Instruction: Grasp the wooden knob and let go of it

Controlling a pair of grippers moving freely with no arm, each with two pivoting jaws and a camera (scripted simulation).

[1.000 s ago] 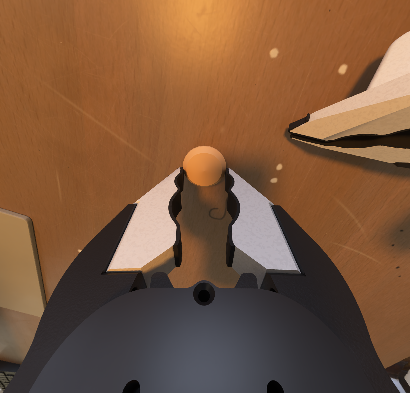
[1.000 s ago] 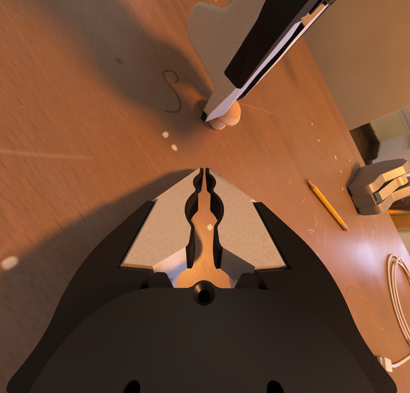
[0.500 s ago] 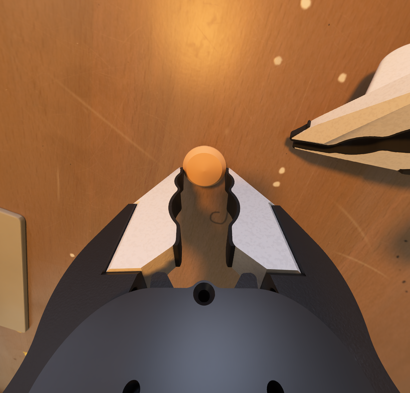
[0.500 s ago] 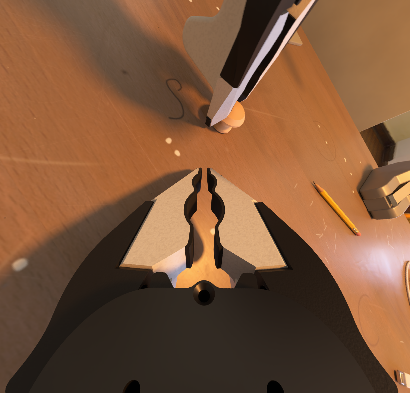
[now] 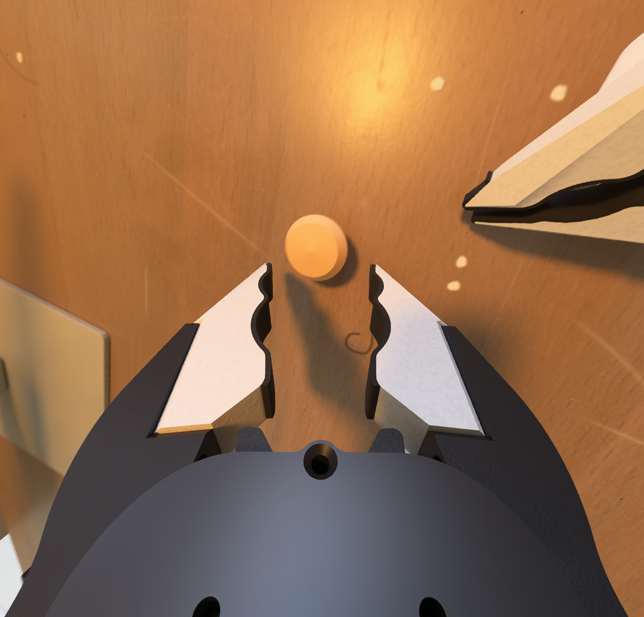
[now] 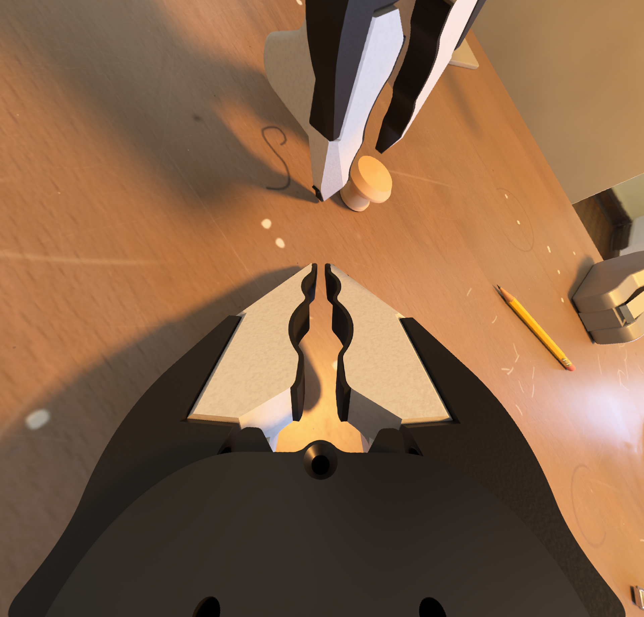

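The small wooden knob [image 5: 315,246] stands upright on the wooden table, just beyond my left gripper [image 5: 320,267]. The left jaws are open and touch nothing; the knob is free. In the right wrist view the knob [image 6: 371,182] stands on its stem between the left gripper's fingers [image 6: 343,168], which hang over it from above. My right gripper [image 6: 321,267] is shut and empty, hovering over the table a little short of the knob. It also shows at the right edge of the left wrist view [image 5: 468,210].
A yellow pencil [image 6: 533,326] lies to the right, beside a grey stapler [image 6: 613,304]. A beige flat panel [image 5: 45,363] stands at the left. A tan wall or box [image 6: 564,77] lies at the back right. A table edge runs along the right.
My left gripper has opened and let go of the knob, which now stands free on the table. The left gripper has drawn back a little. The right gripper stays shut.
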